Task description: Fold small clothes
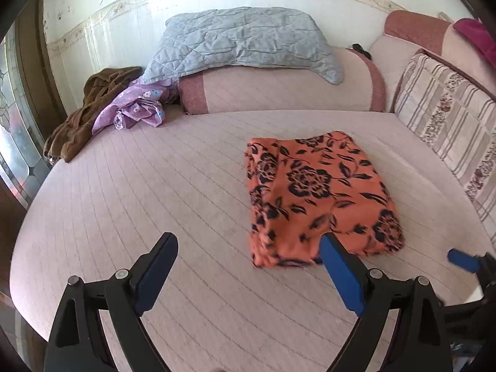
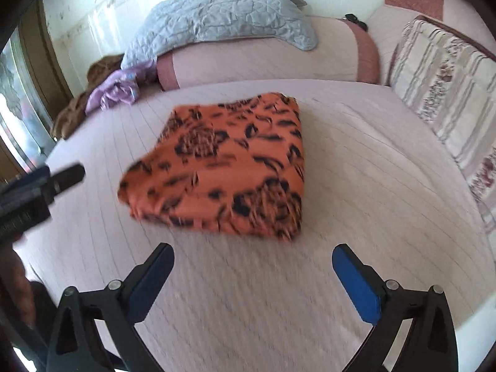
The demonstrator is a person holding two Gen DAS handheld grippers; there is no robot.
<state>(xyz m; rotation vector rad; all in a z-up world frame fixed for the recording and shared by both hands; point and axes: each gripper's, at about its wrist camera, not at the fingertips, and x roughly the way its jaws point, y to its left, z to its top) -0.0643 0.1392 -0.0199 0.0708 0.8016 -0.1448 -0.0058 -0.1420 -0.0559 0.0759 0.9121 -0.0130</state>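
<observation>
Left wrist view: my left gripper [image 1: 248,249] is spread wide and empty above the bed [image 1: 155,186]; the folded orange floral garment [image 1: 319,198] lies flat just ahead, right of centre. Right wrist view: my right gripper [image 2: 252,260] is likewise released, holding nothing; the garment [image 2: 223,170] rests mid-bed, blurred.

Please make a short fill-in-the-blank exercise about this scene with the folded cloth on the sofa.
1. The folded garment is ____ with black flowers.
2. The quilt on the backrest is light ____.
3. The left gripper has its jaws ____, nothing between them.
4. The right gripper holds ____.

Missing words: orange; blue; open; nothing
</observation>
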